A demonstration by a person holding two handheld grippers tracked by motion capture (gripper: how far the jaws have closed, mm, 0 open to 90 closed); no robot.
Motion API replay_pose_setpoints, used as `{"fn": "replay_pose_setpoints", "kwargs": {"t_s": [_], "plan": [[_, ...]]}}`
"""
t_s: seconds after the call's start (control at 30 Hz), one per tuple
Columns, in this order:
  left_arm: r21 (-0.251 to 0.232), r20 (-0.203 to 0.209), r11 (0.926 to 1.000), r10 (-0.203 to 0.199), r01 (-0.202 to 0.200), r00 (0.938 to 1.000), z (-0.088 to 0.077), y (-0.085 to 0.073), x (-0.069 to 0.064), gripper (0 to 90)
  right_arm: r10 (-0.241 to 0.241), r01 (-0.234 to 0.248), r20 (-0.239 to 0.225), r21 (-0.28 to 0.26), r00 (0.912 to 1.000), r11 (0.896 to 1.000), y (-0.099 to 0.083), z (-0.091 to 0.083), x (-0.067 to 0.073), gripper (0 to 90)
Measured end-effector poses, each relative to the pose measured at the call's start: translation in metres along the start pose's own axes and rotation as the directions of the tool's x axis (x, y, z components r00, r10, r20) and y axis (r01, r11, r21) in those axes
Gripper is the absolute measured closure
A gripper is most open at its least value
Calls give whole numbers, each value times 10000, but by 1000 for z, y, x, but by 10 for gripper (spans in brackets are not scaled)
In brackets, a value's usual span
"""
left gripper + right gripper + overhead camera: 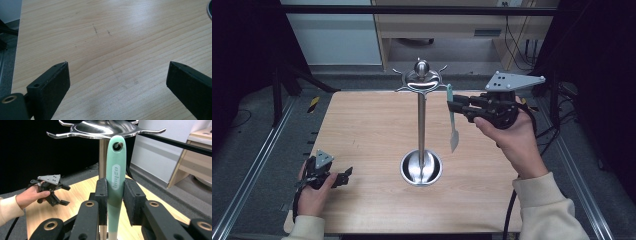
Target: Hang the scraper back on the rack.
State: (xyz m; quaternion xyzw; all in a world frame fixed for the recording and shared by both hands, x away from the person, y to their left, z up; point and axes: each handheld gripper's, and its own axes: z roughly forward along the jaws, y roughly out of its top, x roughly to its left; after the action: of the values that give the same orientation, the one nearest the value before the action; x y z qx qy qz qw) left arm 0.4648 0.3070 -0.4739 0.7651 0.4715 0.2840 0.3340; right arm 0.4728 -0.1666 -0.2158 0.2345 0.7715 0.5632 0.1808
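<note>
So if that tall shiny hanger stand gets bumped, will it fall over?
Probably it wobbles first. The stand is one thin pole on a small round base, so a high push could tip it. The green spatula hooked on one side might swing.

A lab/test rig: bare wooden table (362,125) sat framed by metal rails (257,165), black curtains w/ cables (517,45) and plain cabinets (437,25) behind table.

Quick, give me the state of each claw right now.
Left claw: open, nothing between its jaws, low over the wooden table.
Right claw: shut on the mint-green handle of the spatula, its hole at a hook of the steel utensil stand.
</note>
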Motion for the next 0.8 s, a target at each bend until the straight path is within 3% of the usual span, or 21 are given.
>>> {"fn": "replay_pose_setpoints", "kwargs": {"t_s": [0.37,0.53,0.7,0.8], "plan": [[12,11,10000,-20,20,10000,0,0,0,48,-55,55,-75,-37,10000,10000,0,-1,1,715],[19,4,10000,-10,10,10000,1,0,0,48,-183,183,146,-2,9997,9998,-1,-7,2,711],[2,-12,10000,-24,24,10000,1,0,0,48,-584,522,1025,622,9930,9967,-6,-10,2,715],[2,-11,10000,-33,33,10000,1,0,-1,48,-877,707,1618,1082,9829,9916,-13,-10,2,708]]}}
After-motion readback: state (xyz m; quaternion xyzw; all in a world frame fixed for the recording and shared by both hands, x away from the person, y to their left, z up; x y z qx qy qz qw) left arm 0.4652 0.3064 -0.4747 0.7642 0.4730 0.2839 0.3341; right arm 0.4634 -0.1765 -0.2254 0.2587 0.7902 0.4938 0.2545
